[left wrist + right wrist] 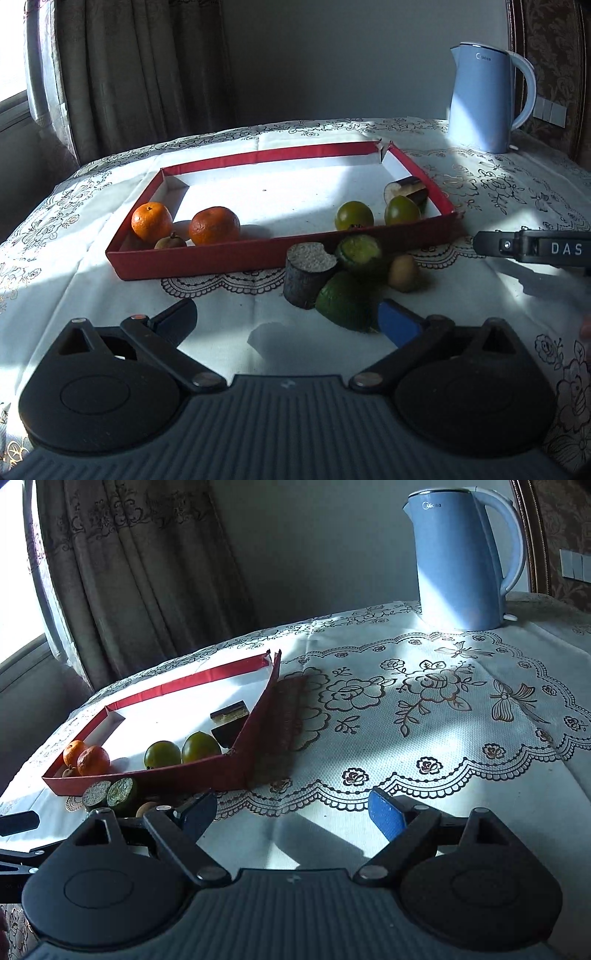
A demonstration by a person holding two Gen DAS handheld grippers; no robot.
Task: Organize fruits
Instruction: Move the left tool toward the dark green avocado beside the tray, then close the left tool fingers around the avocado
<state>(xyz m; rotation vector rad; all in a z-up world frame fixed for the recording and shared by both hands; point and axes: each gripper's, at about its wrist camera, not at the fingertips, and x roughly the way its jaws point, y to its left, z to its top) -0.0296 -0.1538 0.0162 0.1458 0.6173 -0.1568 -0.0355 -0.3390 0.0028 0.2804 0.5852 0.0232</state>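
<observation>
A glossy, smooth plastic kettle [461, 565] is gleaming at upper right, while the red cardboard tray [192, 254] is looking matt. The tablecloth [424, 738] is showing a woven, textured cloth surface, and the oranges [214, 226] are showing dimpled, shiny peel.

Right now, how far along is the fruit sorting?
Partly done. In the red tray, two oranges sit left, two green fruits right. Nothing is in hand: the left gripper and right gripper are open and empty. Left outside the tray: cut green pieces, a dark cylinder piece and a small brown fruit.
</observation>
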